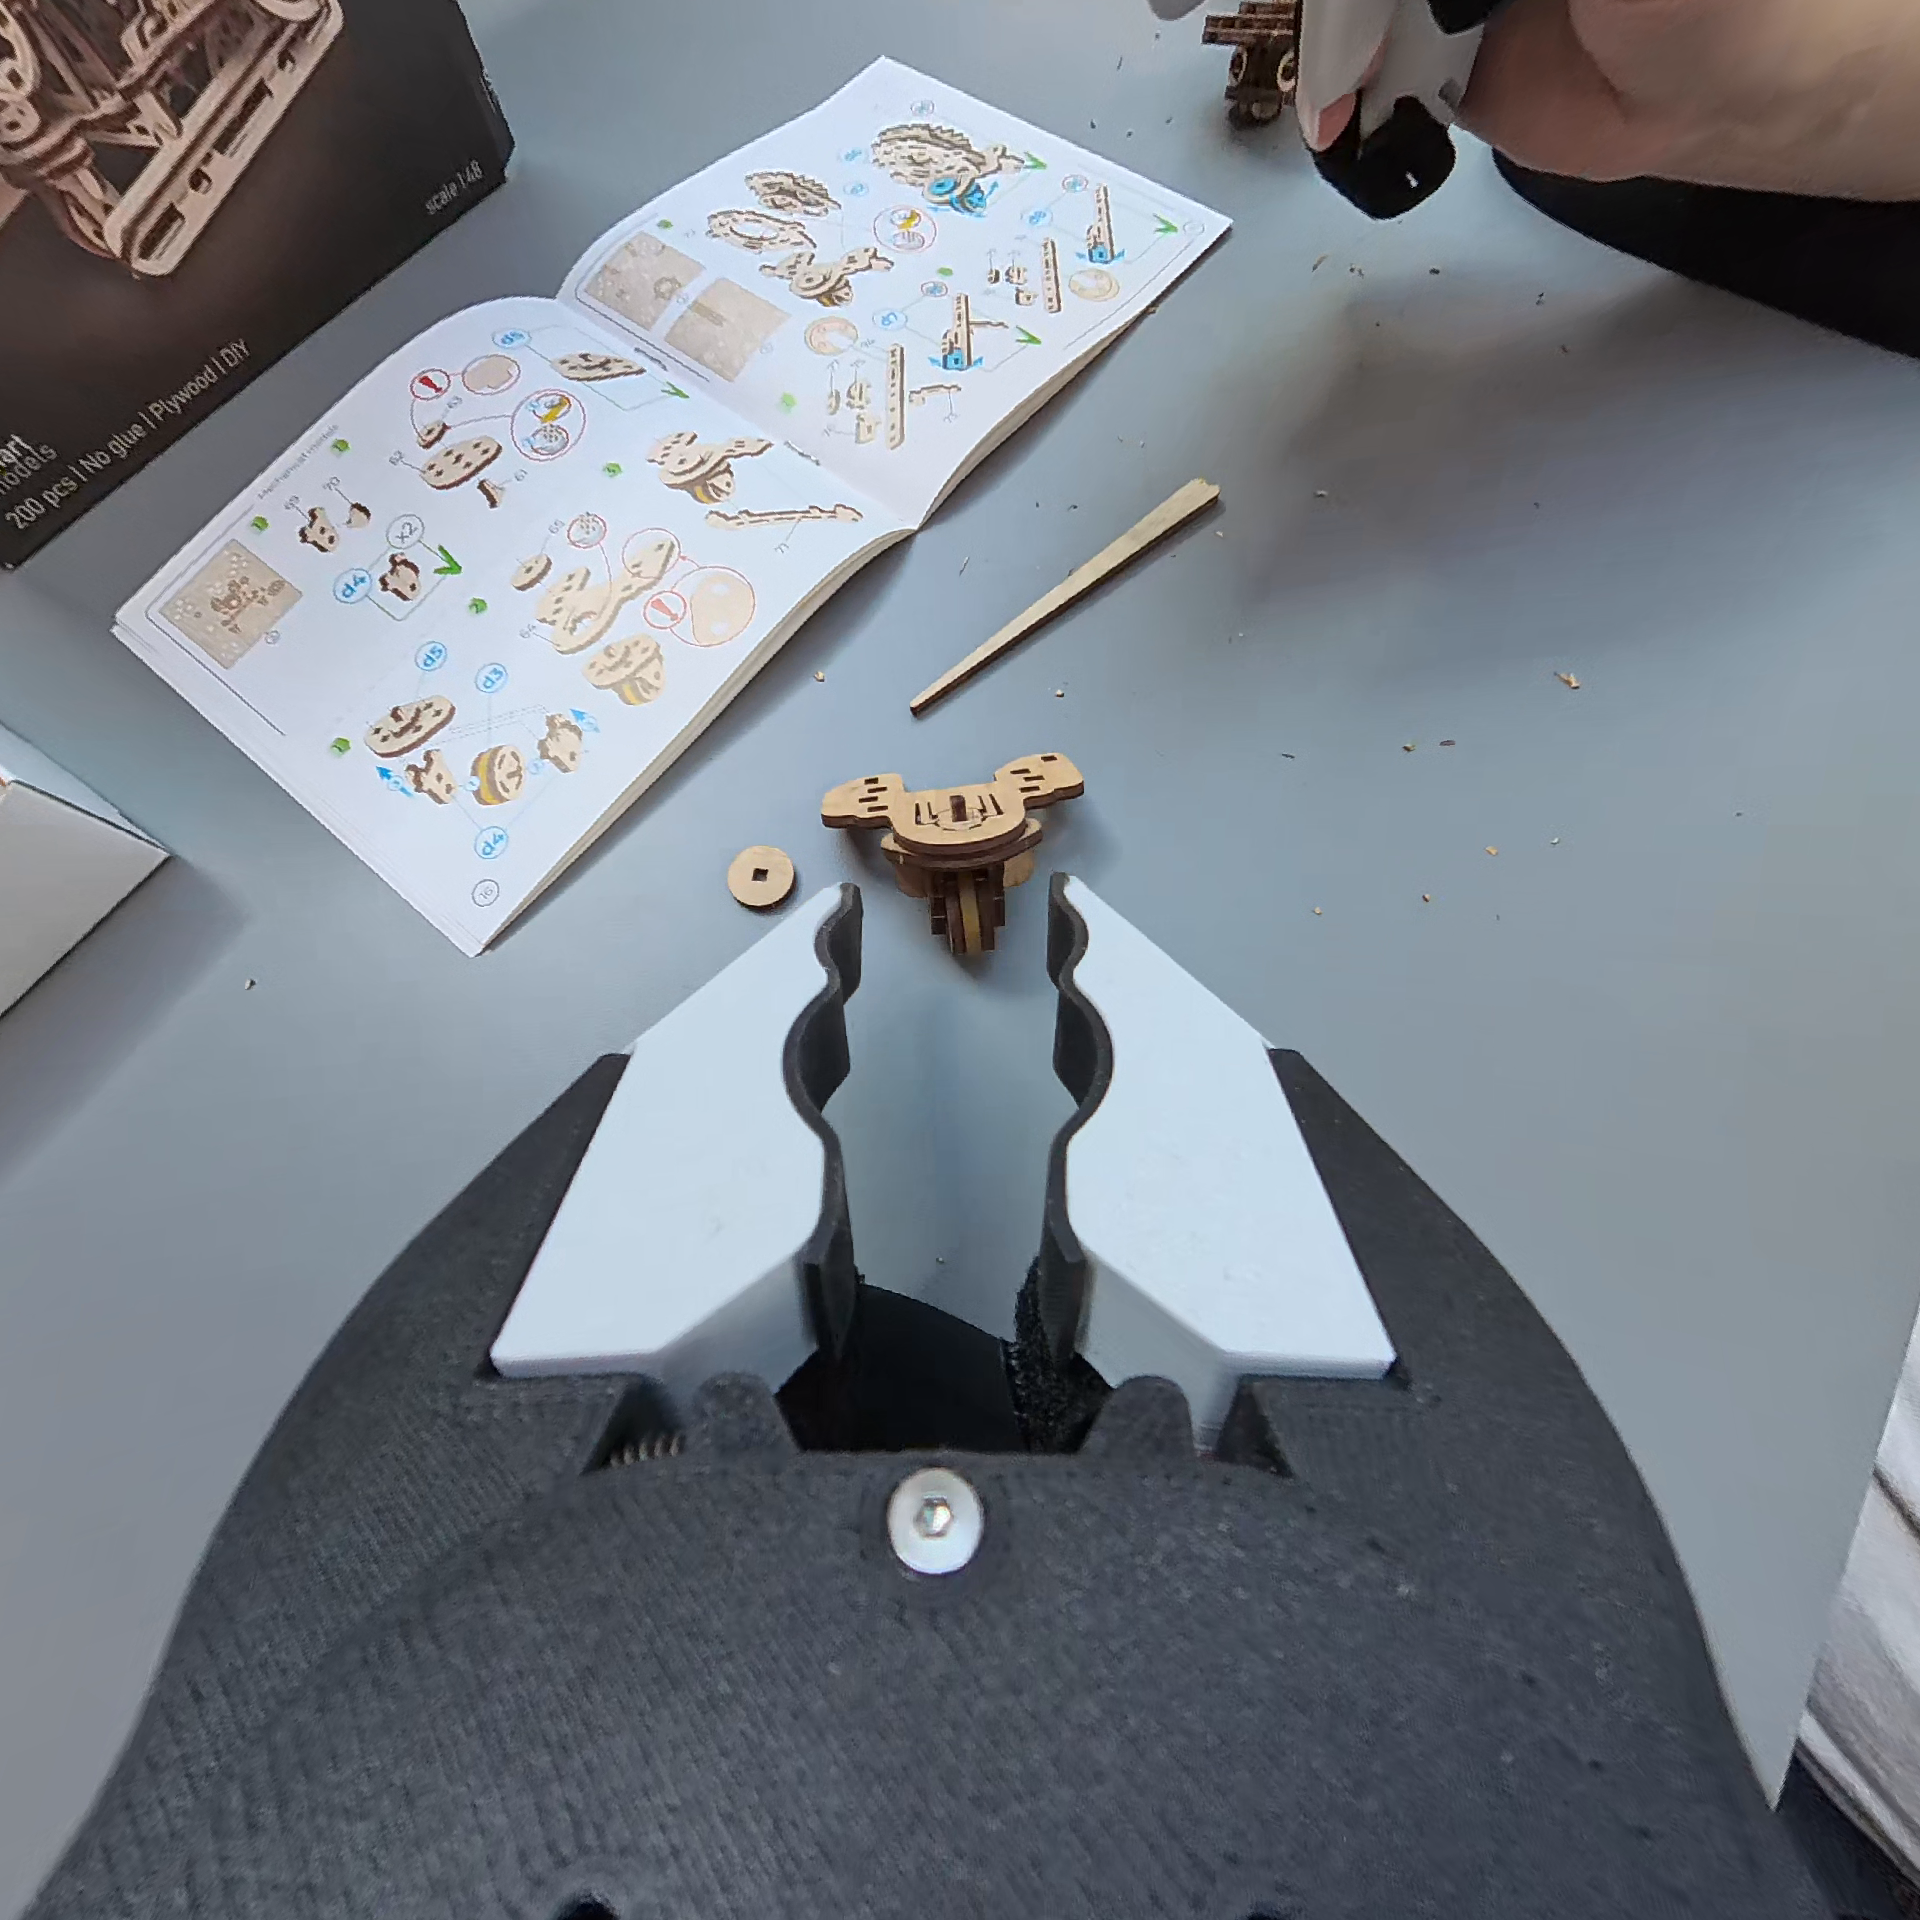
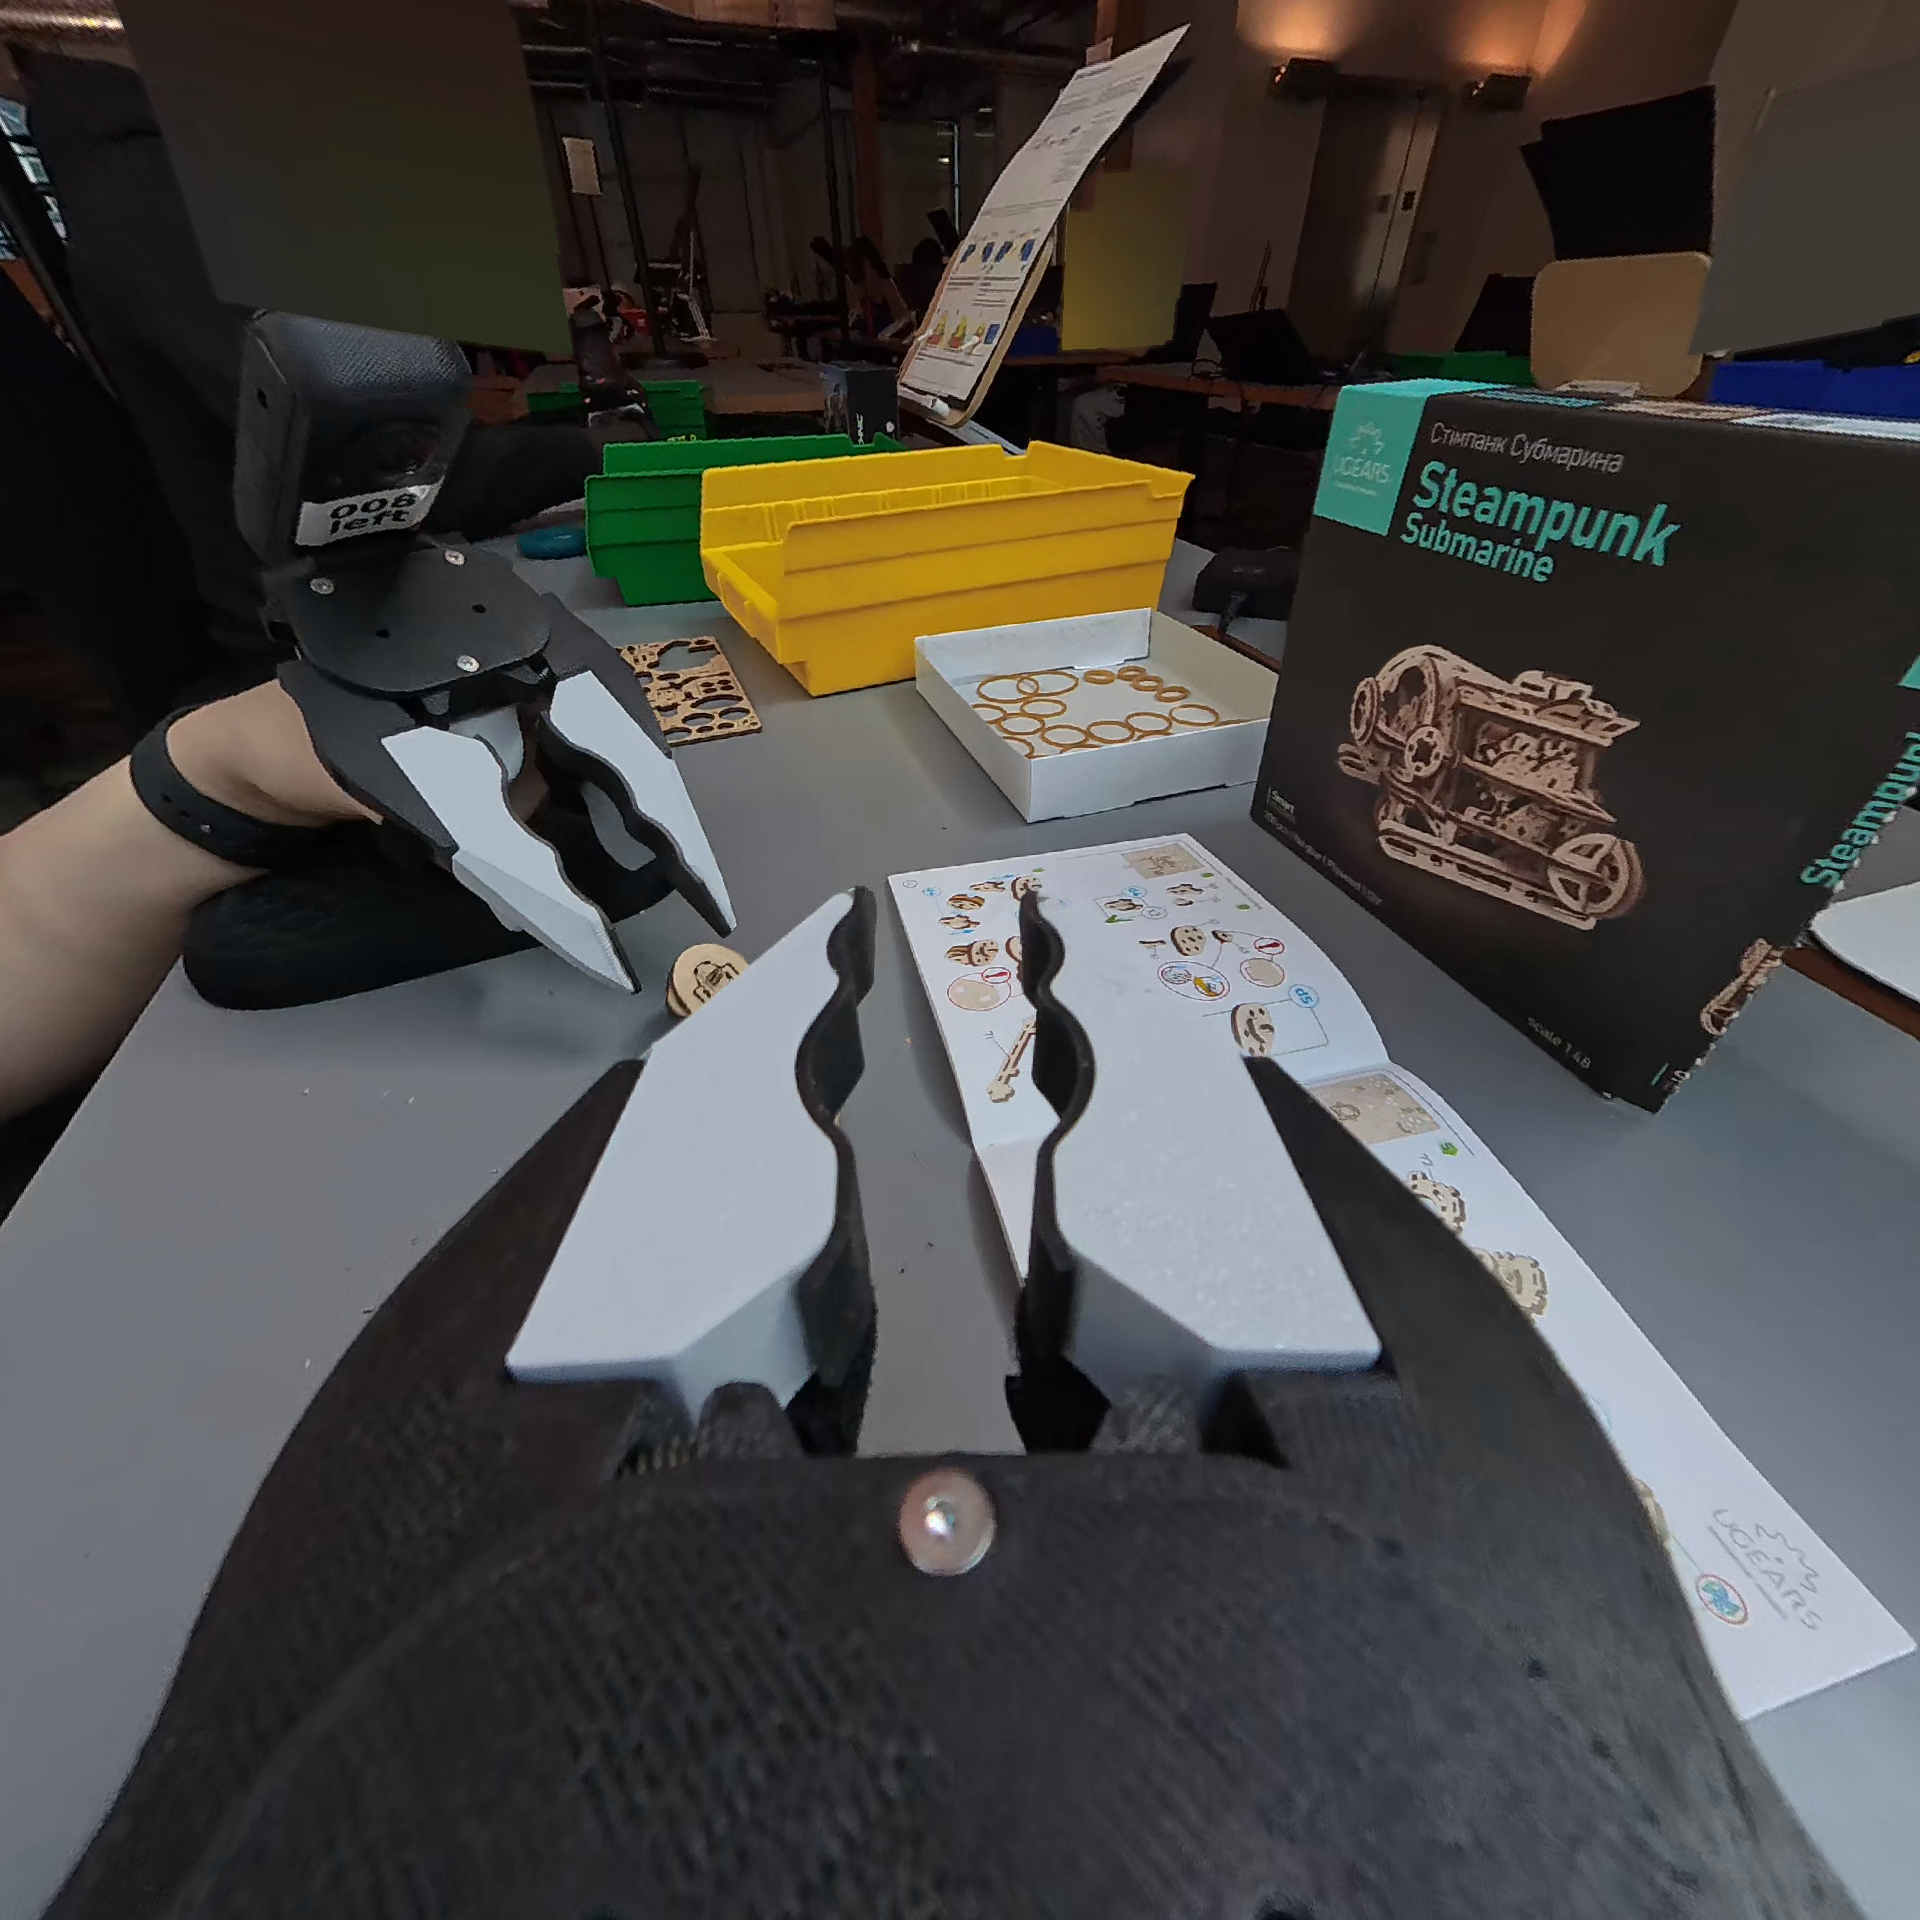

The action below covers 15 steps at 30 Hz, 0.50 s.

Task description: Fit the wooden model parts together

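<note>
A small wooden assembly [image 1: 956,842] with two flat lobes lies on the grey table just ahead of my left gripper [image 1: 956,894]. The left gripper is open and empty, its fingertips on either side of the assembly's lower end. A small wooden disc [image 1: 761,878] with a square hole lies just left of it. In the right wrist view my right gripper [image 2: 945,914] is open and empty above the instruction booklet [image 2: 1143,997]. The left gripper [image 2: 677,954] and the assembly [image 2: 704,977] show there at the left.
An open booklet [image 1: 623,468] and a pointed wooden stick [image 1: 1070,592] lie beyond the assembly. The model's dark box [image 2: 1558,727] stands at the right. A white tray of rings [image 2: 1039,790], a yellow bin [image 2: 935,561], a green bin [image 2: 644,520] and a plywood sheet [image 2: 691,686] stand farther back. The grippers' ends are close to 15 cm from one another.
</note>
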Available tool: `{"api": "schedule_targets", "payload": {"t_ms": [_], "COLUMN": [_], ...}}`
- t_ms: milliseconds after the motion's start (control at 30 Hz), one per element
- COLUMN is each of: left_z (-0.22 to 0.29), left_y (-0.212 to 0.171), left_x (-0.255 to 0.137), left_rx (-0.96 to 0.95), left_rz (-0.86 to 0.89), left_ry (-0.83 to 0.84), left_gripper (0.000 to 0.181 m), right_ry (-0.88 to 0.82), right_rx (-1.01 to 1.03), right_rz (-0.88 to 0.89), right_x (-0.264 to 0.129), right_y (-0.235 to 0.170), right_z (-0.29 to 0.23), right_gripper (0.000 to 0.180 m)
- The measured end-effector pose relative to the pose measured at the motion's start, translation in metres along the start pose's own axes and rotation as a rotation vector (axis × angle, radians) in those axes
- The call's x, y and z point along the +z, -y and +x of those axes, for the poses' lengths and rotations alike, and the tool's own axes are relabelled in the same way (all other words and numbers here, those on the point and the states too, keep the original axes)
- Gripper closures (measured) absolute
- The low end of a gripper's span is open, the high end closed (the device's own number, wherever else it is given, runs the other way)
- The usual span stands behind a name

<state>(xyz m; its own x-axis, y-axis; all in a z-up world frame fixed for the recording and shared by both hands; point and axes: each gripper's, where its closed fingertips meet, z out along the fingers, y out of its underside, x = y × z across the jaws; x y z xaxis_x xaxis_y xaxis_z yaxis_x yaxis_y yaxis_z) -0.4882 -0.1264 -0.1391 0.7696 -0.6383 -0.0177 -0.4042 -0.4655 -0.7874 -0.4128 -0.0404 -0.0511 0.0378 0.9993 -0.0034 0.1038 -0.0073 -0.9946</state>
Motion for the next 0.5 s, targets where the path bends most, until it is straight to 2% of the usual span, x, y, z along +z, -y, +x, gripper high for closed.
{"api": "schedule_targets", "payload": {"t_ms": [33, 267, 500], "left_z": [0.0, 0.001, 0.002], "left_y": [-0.001, -0.006, -0.013], "left_x": [0.001, 0.004, 0.01], "left_rx": [0.002, 0.016, 0.043], "left_rz": [-0.008, -0.041, -0.098], "left_ry": [0.003, 0.003, 0.018], "left_gripper": [0.146, 0.15, 0.151], "right_ry": [0.006, 0.019, -0.021], "right_rx": [-0.015, -0.042, -0.054], "right_rz": [-0.006, -0.027, 0.034], "right_x": [0.001, 0.003, -0.005], "right_y": [-0.001, -0.003, 0.009], "right_z": [-0.003, -0.008, -0.001], "right_gripper": [0.153, 0.152, 0.153]}}
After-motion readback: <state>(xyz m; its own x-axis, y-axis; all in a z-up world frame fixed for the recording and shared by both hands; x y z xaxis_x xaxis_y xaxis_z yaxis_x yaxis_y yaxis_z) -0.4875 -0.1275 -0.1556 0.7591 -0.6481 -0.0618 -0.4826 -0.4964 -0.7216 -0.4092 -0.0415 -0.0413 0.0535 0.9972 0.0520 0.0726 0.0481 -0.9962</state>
